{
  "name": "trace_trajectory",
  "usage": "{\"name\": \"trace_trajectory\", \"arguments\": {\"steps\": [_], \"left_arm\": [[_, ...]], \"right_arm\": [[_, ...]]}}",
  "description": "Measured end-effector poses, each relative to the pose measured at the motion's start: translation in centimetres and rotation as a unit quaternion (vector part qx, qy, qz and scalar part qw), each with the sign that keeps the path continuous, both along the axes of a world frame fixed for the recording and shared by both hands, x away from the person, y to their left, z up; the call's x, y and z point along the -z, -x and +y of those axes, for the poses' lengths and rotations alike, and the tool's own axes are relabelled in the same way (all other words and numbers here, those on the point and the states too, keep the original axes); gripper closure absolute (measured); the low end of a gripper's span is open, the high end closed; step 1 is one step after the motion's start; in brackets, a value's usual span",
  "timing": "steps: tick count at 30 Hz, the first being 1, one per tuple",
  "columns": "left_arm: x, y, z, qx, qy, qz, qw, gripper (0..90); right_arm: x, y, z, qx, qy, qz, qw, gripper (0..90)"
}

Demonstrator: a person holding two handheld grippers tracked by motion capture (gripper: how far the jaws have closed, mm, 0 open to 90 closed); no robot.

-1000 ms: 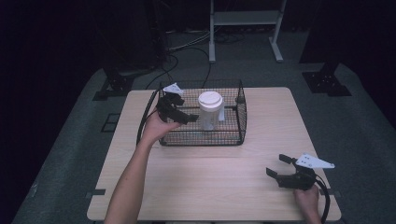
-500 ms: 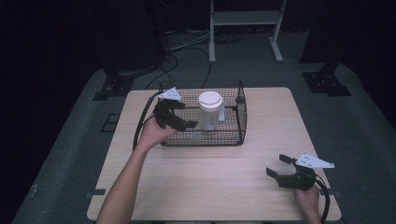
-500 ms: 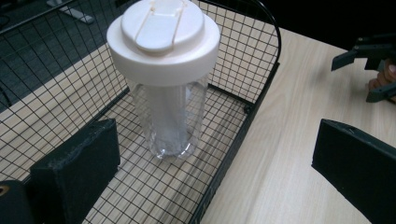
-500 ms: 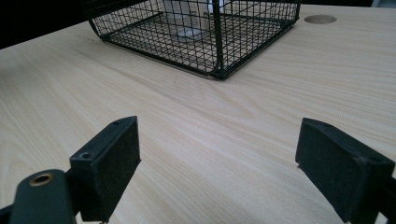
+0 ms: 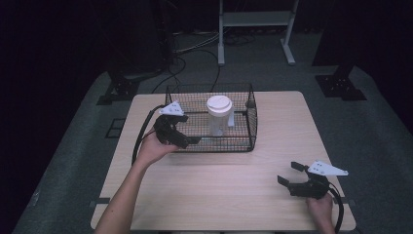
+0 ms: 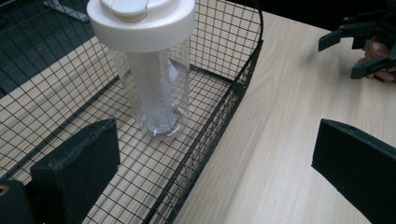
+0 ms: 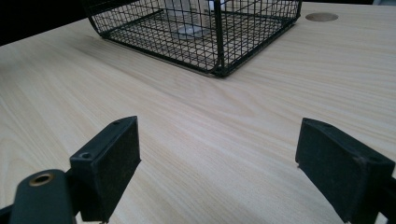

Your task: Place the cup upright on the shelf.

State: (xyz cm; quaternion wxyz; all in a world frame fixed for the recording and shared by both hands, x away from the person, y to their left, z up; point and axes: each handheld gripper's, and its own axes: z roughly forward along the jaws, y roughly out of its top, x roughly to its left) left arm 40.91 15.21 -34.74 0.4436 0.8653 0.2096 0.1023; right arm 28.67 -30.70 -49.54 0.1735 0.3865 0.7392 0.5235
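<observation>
A clear bottle (image 5: 217,117) with a white lid (image 6: 140,18) stands upright inside a black wire basket (image 5: 253,119) at the middle back of the table. My left gripper (image 5: 191,130) is open at the basket's near-left corner. In the left gripper view (image 6: 215,140) one jaw is inside the basket (image 6: 224,107) and the other is outside over the table, with the bottle (image 6: 154,88) a short way ahead and untouched. My right gripper (image 5: 287,173) rests open and empty near the table's front right corner; it is also seen far off (image 6: 362,44).
The pale wooden table (image 5: 219,195) lies bare between the basket and the front edge. In the right gripper view (image 7: 219,133) the basket (image 7: 219,42) is well ahead, with a round hole (image 7: 322,17) in the tabletop beyond it. Dark floor, cables and stands surround the table.
My left gripper has drawn back from the bottle, toward the person and slightly left, to the basket's near-left corner. The right gripper and the bottle have not moved.
</observation>
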Motion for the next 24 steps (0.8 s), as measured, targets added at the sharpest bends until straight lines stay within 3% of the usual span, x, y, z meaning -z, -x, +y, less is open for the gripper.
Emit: {"name": "trace_trajectory", "arguments": {"steps": [7,15,24], "left_arm": [[0.4,1.0,0.0,0.008,0.0,-0.003,1.0,0.0],[1.4,2.4,0.3,0.0,0.0,-0.002,1.0,0.0],[2.4,3.7,1.0,-0.001,0.017,0.0,0.9999,0.0]], "right_arm": [[0.0,0.0,0.0,0.0,0.002,0.001,1.0,12.8],[0.0,0.0,0.0,0.002,0.001,0.004,1.0,12.8],[0.0,-0.1,0.0,-0.002,0.0,0.007,1.0,12.8]]}}
